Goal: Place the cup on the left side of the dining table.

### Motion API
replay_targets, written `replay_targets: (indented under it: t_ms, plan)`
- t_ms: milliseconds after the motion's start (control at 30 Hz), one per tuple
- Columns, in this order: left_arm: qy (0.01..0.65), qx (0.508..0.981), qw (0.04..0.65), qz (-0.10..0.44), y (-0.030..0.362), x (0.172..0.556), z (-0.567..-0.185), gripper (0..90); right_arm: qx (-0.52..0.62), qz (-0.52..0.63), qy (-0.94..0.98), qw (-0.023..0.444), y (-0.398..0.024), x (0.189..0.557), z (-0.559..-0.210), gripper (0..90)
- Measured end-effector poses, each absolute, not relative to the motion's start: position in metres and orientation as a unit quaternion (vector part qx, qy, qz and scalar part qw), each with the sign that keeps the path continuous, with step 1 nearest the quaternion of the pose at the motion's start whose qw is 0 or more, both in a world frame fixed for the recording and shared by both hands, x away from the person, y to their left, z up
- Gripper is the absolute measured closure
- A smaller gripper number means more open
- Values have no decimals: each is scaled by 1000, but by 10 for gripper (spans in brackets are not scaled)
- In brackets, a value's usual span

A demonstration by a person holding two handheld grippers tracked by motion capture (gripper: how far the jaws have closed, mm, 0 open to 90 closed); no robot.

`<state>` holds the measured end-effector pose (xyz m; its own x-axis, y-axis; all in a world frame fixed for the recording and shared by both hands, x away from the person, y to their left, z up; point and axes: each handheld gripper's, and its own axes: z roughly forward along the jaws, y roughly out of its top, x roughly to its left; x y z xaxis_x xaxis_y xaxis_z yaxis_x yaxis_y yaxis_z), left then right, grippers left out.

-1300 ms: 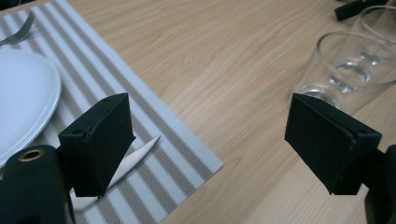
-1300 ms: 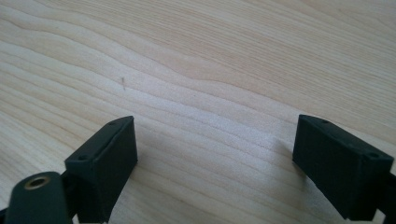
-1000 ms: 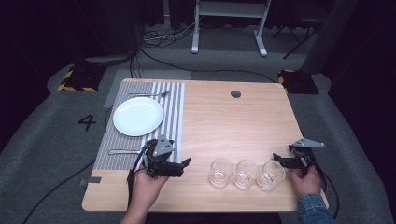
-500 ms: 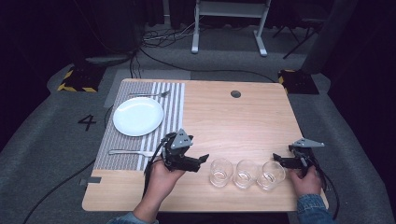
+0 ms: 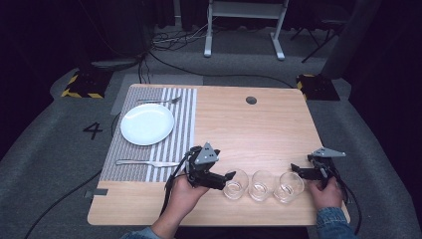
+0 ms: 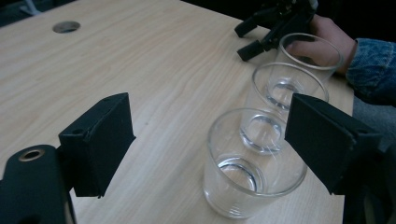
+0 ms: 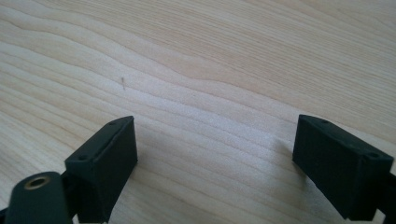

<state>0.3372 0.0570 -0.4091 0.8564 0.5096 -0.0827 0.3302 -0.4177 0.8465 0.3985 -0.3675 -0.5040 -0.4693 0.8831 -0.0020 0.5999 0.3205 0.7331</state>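
Left gripper view: spread left hand-held gripper [image 6: 205, 140] brackets the nearest glass [image 6: 252, 163], seemingly without touching.

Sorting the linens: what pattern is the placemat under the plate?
Grey-and-white stripes on the placemat; clearest in the high view.

Pale wood tabletop [image 5: 259, 129], matt, with fine grain; striped woven cloth mat [image 5: 184, 129] over its left edge. Glossy white plate [image 5: 147, 124] and shiny metal knife [image 5: 144, 163] there. Clear smooth glasses [image 5: 262, 185] near front edge; matt black plastic jaws.
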Motion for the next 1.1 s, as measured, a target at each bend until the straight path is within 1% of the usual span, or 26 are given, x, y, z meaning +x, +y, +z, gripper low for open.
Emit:
replay_targets:
  t_ms: [200,267,700,767,867,933,1000,1100]
  plan:
    - [248,843,470,80,49,337,-421,154,472,342,786,207,-368,398,-504,138]
    - [248,845,470,64,45,338,-429,154,472,342,786,207,-368,399,-504,138]
    - [244,856,451,60,31,339,-451,153,472,342,786,207,-368,398,-504,138]
    - [247,854,455,57,31,339,-452,154,472,342,786,207,-368,398,-504,138]
    - [234,843,480,63,35,335,-447,155,472,342,786,207,-368,398,-504,138]
    - [230,843,483,61,35,335,-446,155,472,342,786,207,-368,398,-504,138]
    - [228,848,476,53,32,334,-448,155,472,342,786,207,-368,399,-504,138]
    - [232,842,486,37,31,335,-451,154,472,342,786,207,-368,398,-504,138]
